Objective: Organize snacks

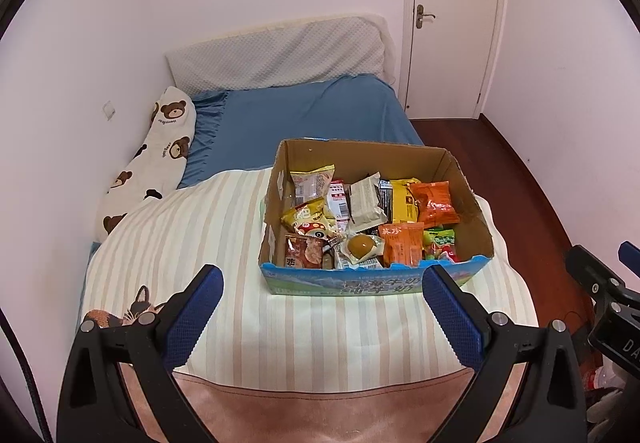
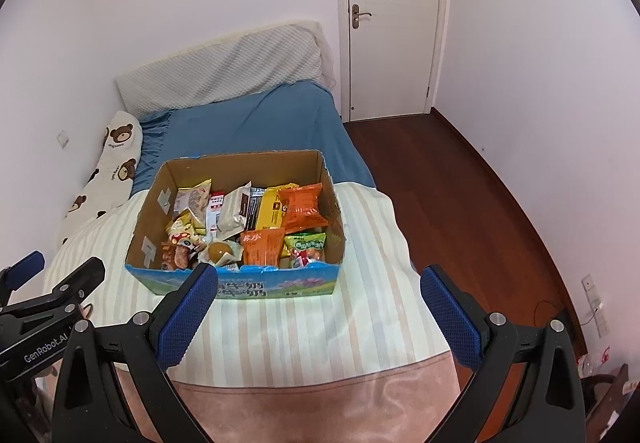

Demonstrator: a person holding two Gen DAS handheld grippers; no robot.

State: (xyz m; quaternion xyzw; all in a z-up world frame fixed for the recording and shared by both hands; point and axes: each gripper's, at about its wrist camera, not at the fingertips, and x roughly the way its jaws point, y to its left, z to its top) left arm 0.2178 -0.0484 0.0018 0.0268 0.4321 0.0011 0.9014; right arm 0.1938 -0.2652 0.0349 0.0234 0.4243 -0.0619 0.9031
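An open cardboard box (image 1: pixel 472 199) with a blue printed front stands on the striped blanket on the bed; it also shows in the right wrist view (image 2: pixel 334 211). It holds several snack packets, among them an orange bag (image 1: pixel 436 203), an orange packet (image 1: pixel 400 245), a green candy bag (image 1: pixel 440 243) and a wrapped round yellow cake (image 1: pixel 360 246). My left gripper (image 1: pixel 322 283) is open and empty, just short of the box's front. My right gripper (image 2: pixel 318 285) is open and empty, near the box's front right corner.
The bed (image 1: pixel 304 115) has a blue sheet, a grey pillow (image 1: pixel 276 57) and a bear-print bolster (image 1: pixel 152 159) along the left wall. A pink blanket edge (image 1: pixel 320 399) lies below the grippers. Wood floor (image 2: pixel 460 183) and a closed door (image 2: pixel 394 19) are to the right.
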